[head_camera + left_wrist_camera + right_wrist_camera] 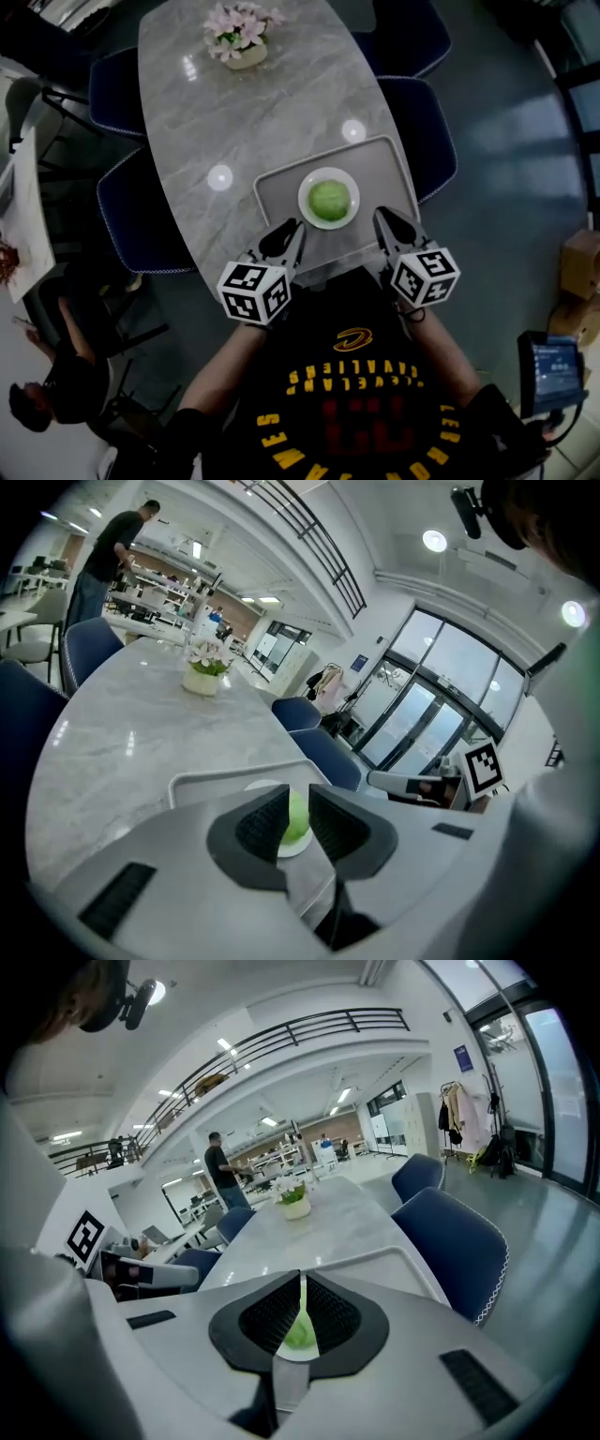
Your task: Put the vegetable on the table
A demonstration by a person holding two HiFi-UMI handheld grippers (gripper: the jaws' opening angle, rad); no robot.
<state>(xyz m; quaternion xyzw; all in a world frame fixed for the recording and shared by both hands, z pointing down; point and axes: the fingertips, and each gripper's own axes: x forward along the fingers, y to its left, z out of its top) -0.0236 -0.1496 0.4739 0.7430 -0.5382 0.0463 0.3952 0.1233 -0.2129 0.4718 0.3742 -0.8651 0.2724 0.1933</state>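
Observation:
A round green vegetable (329,198) lies on a small white plate (306,214) in a grey tray (274,187) at the near end of the marble table (234,112). Both grippers hover at the tray's near edge, apart from the plate. My left gripper (286,232) stands open by a narrow gap with nothing in it; in the left gripper view (298,803) the vegetable (298,825) shows beyond the gap. My right gripper (384,217) is shut and empty; in the right gripper view (302,1297) only a thin slit shows the vegetable (300,1337).
A pot of pink flowers (239,37) stands at the table's far end. Blue chairs line both sides (427,131) (141,220). A person (47,398) sits at the lower left. Bare marble lies left of the tray.

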